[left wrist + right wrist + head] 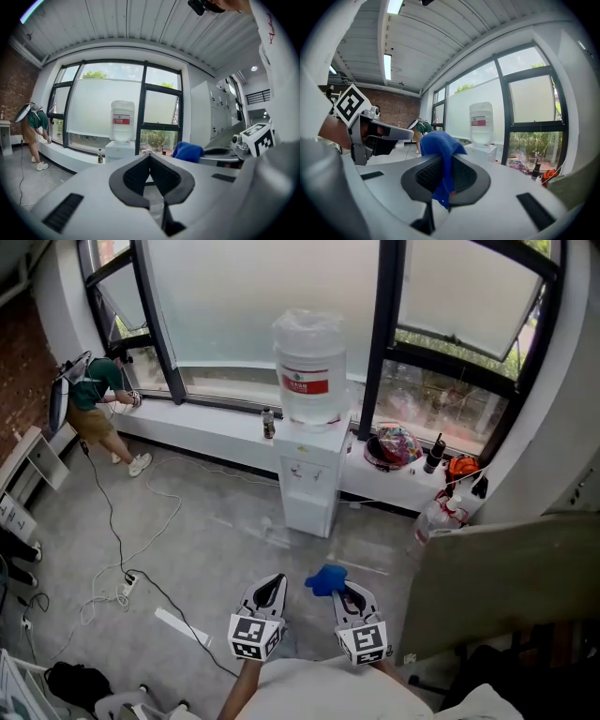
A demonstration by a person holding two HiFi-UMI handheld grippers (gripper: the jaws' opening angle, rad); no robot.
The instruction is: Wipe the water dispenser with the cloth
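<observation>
A white water dispenser (308, 479) with a big clear bottle (309, 367) on top stands against the window sill, a few steps ahead of me. It also shows in the left gripper view (120, 147) and the right gripper view (483, 146). My right gripper (349, 597) is shut on a blue cloth (325, 579), which bunches above the jaws and hangs between them (440, 159). My left gripper (271, 590) is shut with nothing in it, its pads meeting at the tip (150, 157). Both grippers are held low and close to my body, well short of the dispenser.
A person (101, 401) bends at the sill on the far left. Cables and a power strip (127, 583) trail over the grey floor. A small bottle (269, 424), a bowl of coloured things (394, 446) and bottles sit on the sill. A grey board (497, 568) leans at the right.
</observation>
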